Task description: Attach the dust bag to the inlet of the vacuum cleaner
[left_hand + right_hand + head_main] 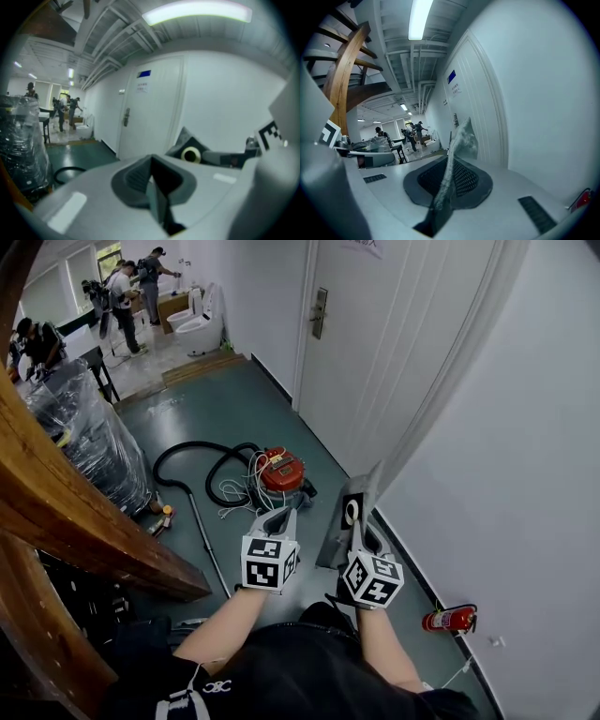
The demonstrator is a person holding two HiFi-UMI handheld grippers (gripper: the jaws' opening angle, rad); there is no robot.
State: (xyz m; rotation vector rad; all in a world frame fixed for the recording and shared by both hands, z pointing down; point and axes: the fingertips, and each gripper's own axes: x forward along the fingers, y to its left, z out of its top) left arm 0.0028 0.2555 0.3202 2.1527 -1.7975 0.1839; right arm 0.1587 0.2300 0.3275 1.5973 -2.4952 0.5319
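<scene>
Grey dust bag (pixel 337 535) is pinched by its thin edge in the right gripper (pixel 362 538) fingers, well apart from the red vacuum cleaner (pixel 281 471) on the floor (pixel 234 409). It might slip out. The left gripper (pixel 281 521) fingers are together, empty.

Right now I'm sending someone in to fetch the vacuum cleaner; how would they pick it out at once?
Start at the white door and look down to the green floor in front of it. The vacuum cleaner sits there, a squat red body. Unlike the slim red fire extinguisher by the wall, it has a black hose looped beside it.
</scene>
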